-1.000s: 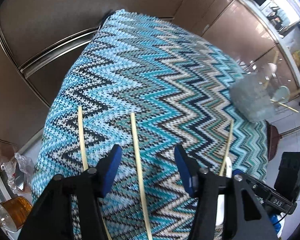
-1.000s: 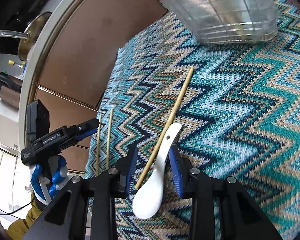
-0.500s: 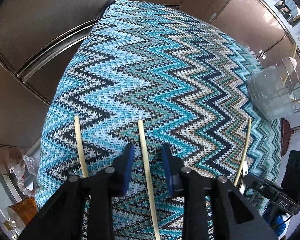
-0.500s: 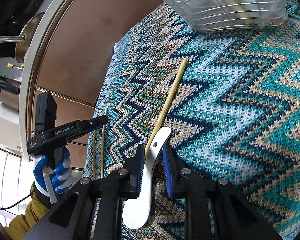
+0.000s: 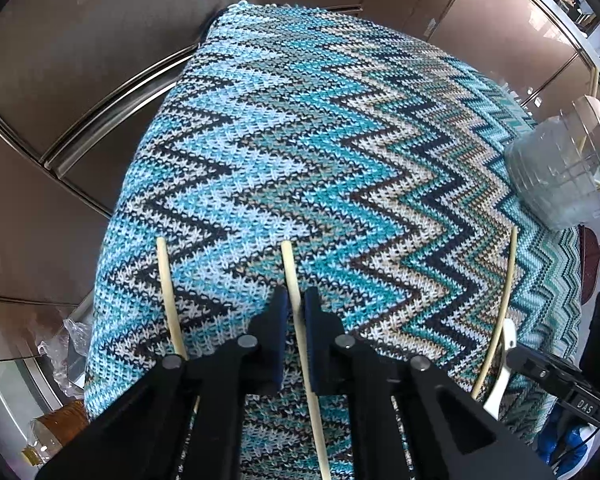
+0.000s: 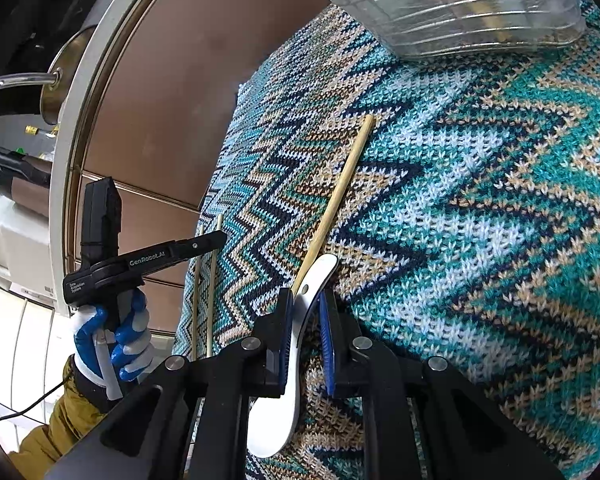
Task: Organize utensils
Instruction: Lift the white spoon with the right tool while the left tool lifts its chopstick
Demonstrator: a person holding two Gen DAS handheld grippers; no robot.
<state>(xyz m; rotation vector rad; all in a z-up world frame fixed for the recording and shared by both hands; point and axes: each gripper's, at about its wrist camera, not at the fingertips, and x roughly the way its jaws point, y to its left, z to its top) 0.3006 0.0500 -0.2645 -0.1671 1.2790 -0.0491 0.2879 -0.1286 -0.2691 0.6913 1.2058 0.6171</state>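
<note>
My left gripper [image 5: 296, 302] is shut on a pale chopstick [image 5: 290, 268] that lies on the zigzag knit cloth [image 5: 300, 140]. A second chopstick [image 5: 168, 280] lies to its left. A third chopstick [image 5: 500, 308] lies at the right beside the white spoon [image 5: 502, 368]. My right gripper [image 6: 306, 300] is shut on the white ceramic spoon [image 6: 288, 376], its handle between the blue pads. The third chopstick [image 6: 336, 200] runs up from the spoon handle. The left gripper [image 6: 204, 242] also shows in the right wrist view over two chopsticks [image 6: 210, 280].
A clear plastic utensil basket [image 6: 440, 4] stands at the far end of the cloth; it also shows in the left wrist view [image 5: 560, 176] with utensils inside. Brown cabinet fronts [image 5: 80, 40] surround the table. A pot [image 6: 52, 92] sits on the counter.
My left gripper closed from wide open onto the middle chopstick. My right gripper closed onto the spoon handle and moved in closer to the cloth.
</note>
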